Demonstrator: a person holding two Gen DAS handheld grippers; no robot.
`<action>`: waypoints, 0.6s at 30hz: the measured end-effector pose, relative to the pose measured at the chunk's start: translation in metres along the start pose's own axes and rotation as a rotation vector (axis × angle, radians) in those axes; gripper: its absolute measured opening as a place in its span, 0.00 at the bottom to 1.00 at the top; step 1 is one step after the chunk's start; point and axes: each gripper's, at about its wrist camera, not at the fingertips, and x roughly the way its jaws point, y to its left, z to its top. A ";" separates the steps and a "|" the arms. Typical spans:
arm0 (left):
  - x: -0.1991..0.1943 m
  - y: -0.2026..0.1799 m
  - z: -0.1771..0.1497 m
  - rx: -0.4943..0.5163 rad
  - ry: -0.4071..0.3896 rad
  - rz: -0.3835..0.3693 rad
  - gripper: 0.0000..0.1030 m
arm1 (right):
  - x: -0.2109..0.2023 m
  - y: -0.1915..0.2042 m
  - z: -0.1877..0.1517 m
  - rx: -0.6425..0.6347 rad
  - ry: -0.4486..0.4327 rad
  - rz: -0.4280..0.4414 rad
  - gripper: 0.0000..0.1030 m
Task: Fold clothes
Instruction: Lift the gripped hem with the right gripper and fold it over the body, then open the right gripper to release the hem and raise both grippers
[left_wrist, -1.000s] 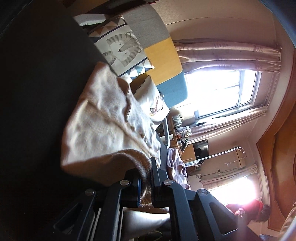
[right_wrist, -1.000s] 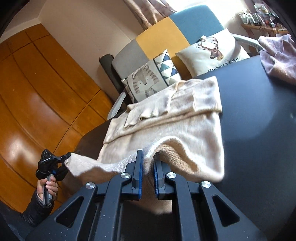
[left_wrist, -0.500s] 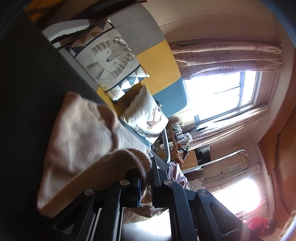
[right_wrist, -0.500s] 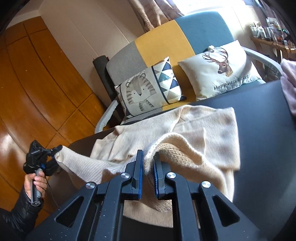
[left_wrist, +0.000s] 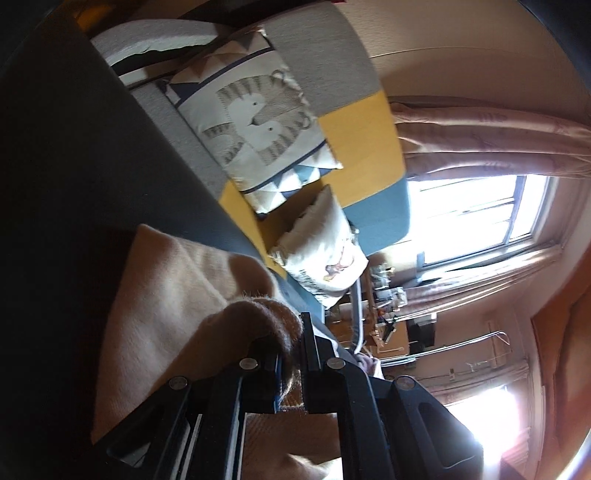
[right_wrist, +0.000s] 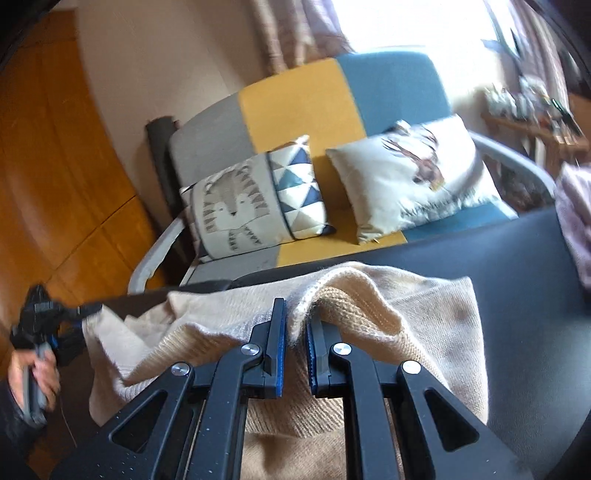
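Well, both hand-held grippers, left (left_wrist: 290, 347) & right (right_wrist: 295, 347), pinch the cream sweater (right_wrist: 424, 317) (pillow text unreadable).

Cream ribbed knit sweater (right_wrist: 424, 317): soft, fuzzy wool-like cloth. Dark matt tabletop (right_wrist: 524, 295): smooth. Black gripper fingers (right_wrist: 273, 343): matt plastic, shiny metal screws seen. Far left orange wood panelling (right_wrist: 55, 166): glossy. Cushions (right_wrist: 255, 210): woven cloth.

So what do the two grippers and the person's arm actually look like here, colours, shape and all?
Both the right gripper and the left gripper are black, with angular cut-out linkage arms, round silver pivot screws and flat fingers lined with blue pads. At the right wrist view's edge, the person's hand emerges from a dark sleeve.
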 end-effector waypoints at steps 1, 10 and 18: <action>0.001 -0.001 0.002 0.000 -0.002 0.007 0.06 | 0.003 -0.004 0.002 0.025 -0.002 -0.010 0.10; 0.025 -0.009 0.019 -0.001 -0.034 0.114 0.08 | 0.041 -0.035 0.036 0.014 0.067 -0.128 0.22; 0.013 0.018 0.033 -0.064 -0.091 0.156 0.13 | 0.031 -0.058 0.029 0.052 0.003 -0.142 0.78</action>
